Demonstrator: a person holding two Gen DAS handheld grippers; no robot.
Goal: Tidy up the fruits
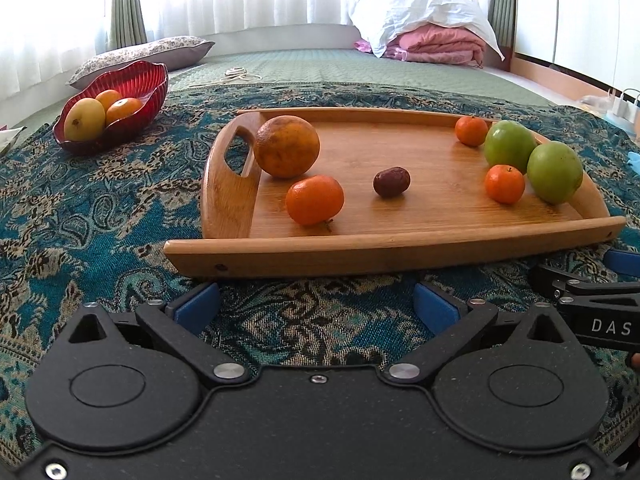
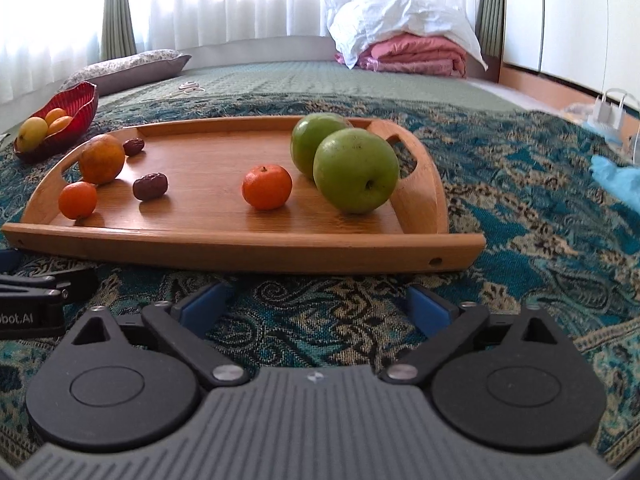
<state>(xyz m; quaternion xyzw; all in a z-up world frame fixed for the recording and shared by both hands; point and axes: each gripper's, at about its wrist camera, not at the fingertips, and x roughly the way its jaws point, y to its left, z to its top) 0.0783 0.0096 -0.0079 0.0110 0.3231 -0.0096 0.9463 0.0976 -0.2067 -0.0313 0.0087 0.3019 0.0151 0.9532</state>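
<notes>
Resting sideways, date [image 1: 391, 181], tray [image 1: 400, 254] crosswise

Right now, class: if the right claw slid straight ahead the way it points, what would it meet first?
Probably the near rim of the wooden tray; the open right claw points at it across bare patterned cloth. Depth is uncertain.

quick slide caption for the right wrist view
Open right hand-held gripper faces a wooden tray holding two green apples, tangerines and dates; red fruit bowl far left.
</notes>
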